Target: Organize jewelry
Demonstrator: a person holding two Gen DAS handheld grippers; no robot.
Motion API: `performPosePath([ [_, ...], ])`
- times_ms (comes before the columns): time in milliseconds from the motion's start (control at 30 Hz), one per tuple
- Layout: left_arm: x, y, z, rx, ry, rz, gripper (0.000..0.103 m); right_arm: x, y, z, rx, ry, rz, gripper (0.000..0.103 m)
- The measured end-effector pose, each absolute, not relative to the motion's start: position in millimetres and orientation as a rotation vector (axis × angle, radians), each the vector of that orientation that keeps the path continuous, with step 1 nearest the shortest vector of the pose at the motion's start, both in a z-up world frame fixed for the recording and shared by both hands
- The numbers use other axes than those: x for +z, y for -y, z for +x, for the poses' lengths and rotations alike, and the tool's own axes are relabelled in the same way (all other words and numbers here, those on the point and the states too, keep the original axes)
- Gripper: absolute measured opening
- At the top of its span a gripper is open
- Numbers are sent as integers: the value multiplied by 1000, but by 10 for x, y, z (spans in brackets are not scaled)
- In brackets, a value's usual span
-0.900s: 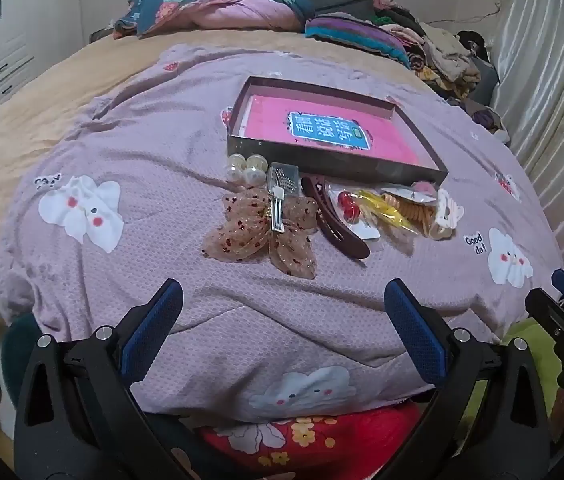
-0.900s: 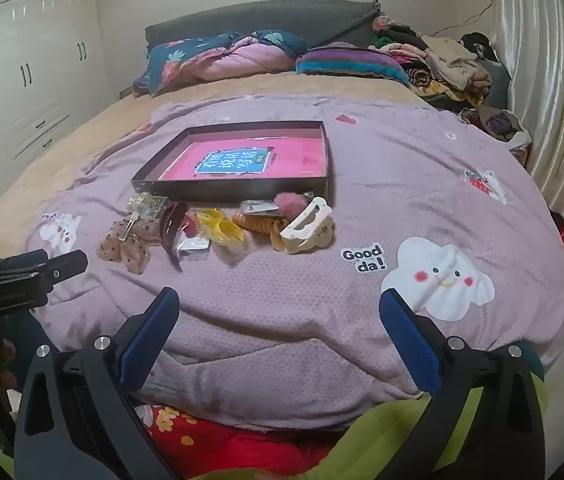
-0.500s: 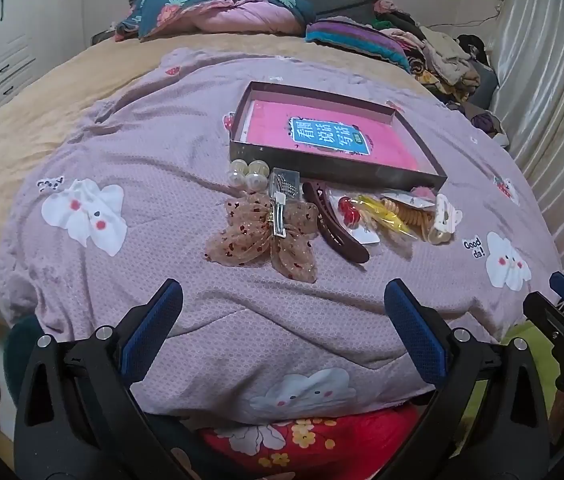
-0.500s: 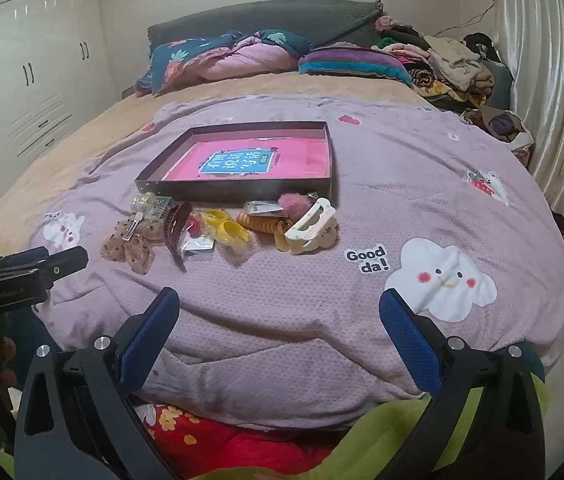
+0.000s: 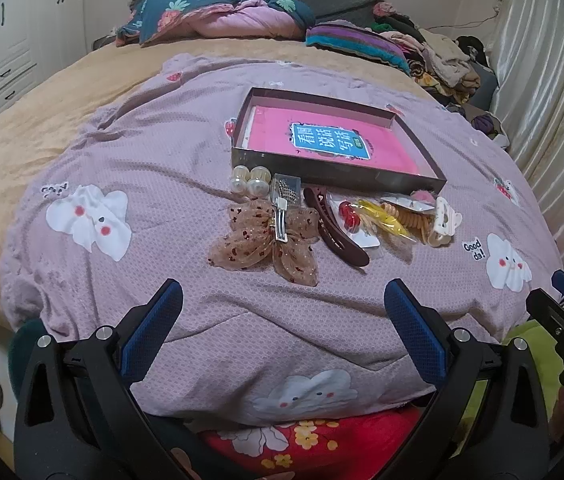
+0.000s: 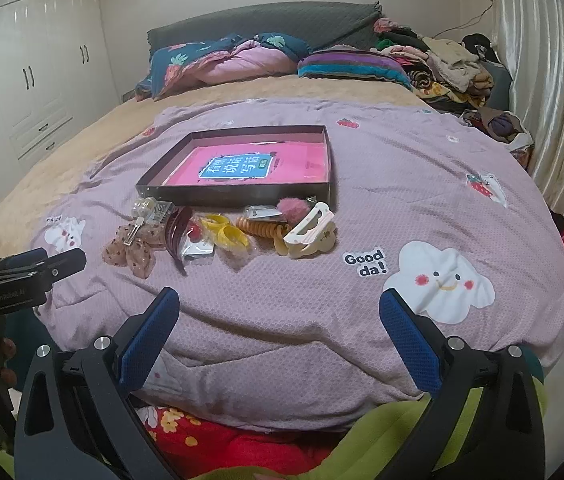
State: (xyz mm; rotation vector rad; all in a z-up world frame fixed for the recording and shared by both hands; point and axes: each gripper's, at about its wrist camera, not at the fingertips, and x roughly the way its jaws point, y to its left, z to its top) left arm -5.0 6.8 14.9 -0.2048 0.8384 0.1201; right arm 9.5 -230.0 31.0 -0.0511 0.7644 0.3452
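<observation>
A shallow dark tray with a pink book inside lies on the purple blanket; it also shows in the right wrist view. In front of it lies a row of hair pieces: pearl clip, sheer bow with metal clip, dark red claw clip, yellow ties, cream claw clip. The same row shows in the right wrist view, with the bow and cream clip. My left gripper and right gripper are open and empty, held near the bed's front edge, short of the row.
Pillows and a folded quilt lie at the head of the bed. A pile of clothes sits at the back right by the curtain. White wardrobes stand on the left. The left gripper shows at the right wrist view's left edge.
Both views have shifted slightly; the tray and hair pieces sit a little lower and closer in frame. Both grippers stay open and nothing on the bed has moved.
</observation>
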Motion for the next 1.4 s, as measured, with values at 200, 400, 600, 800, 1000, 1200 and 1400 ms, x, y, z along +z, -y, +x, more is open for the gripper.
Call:
performPosePath([
  [200, 150, -48, -49, 121, -835, -198, 95, 317, 2302, 98, 344, -764, -50, 99],
  [400, 145, -50, -47, 120, -835, -203, 95, 330, 2307, 98, 345, -765, -48, 99],
  [600, 171, -39, -55, 113, -827, -203, 95, 317, 2308, 98, 345, -765, -47, 99],
  [800, 190, -32, -49, 109, -824, -201, 95, 325, 2309, 97, 345, -763, -47, 99],
  [1000, 187, -18, -54, 112, -823, -199, 95, 351, 2311, 101, 342, -761, -45, 99],
  [1200, 189, -19, -52, 111, -822, -201, 95, 350, 2310, 95, 343, -761, -43, 99],
  [1400, 188, -18, -54, 112, -822, -202, 95, 360, 2304, 99, 343, -759, -45, 99],
])
